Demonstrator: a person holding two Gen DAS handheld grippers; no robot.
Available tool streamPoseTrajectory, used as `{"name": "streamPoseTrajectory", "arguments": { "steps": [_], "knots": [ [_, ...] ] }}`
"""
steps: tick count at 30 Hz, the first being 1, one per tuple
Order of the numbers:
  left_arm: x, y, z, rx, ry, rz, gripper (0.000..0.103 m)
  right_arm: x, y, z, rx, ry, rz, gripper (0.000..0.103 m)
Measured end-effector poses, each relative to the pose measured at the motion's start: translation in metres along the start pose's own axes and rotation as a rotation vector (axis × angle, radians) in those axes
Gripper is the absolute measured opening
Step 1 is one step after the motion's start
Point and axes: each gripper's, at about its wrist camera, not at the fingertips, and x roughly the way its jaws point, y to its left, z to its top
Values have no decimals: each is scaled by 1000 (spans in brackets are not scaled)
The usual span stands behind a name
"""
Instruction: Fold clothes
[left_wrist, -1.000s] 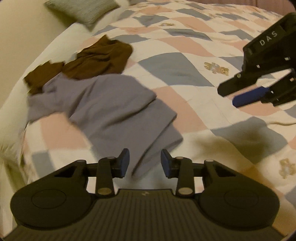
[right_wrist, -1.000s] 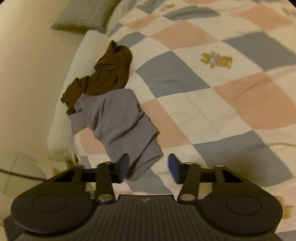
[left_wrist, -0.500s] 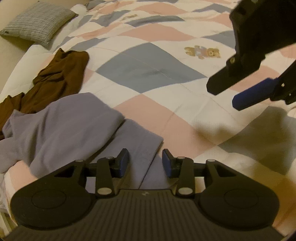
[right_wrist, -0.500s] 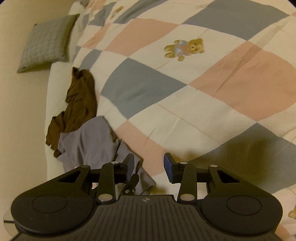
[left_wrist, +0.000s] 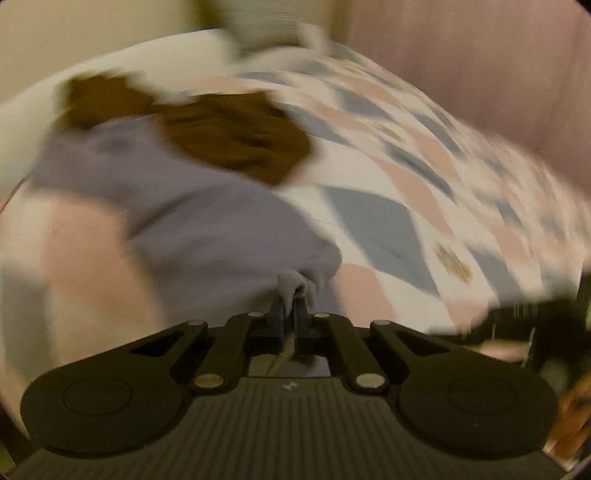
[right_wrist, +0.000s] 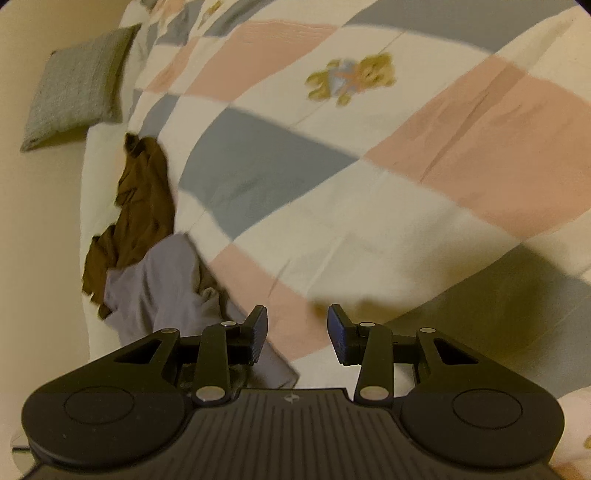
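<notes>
While the right gripper (right_wrist: 297, 334) fingers stand spread, the left gripper (left_wrist: 290, 314) fingers have just closed, pinching the lilac garment (left_wrist: 207, 221).

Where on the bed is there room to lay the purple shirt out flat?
The wide checked quilt right of the brown garment and around the teddy bear print is bare. The bed's left edge is crowded: the purple shirt, pinched by the left gripper, overlaps the brown garment below the grey pillow.
</notes>
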Motion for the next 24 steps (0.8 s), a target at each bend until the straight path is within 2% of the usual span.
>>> {"name": "streamPoseTrajectory", "arguments": {
  "steps": [2,4,7,10,15,16,17,18,20,24],
  "knots": [
    [-5,32,-5,-89,19,37,3,10,3,-8,-21,43,31,41],
    [-1,50,-13,-107,54,56,3,25,7,-19,-43,84,62,41],
    [9,61,-14,-141,82,-13,9,50,10,-35,-69,115,65,54],
    [24,55,-15,-119,96,-47,11,69,4,-47,-23,119,93,54],
    [64,49,-17,-197,174,-152,12,91,-6,-57,84,98,111,53],
    [68,49,-17,-213,181,-157,8,94,-8,-57,108,88,115,49],
    [69,49,-16,-214,177,-148,4,96,-10,-56,138,83,119,39],
    [69,48,-16,-214,172,-138,4,97,-12,-55,164,81,119,34],
    [51,44,-12,-169,123,-107,3,95,-13,-54,184,74,115,14],
    [-19,38,-4,-133,-32,-34,3,70,7,-53,84,30,93,9]
  ]
}}
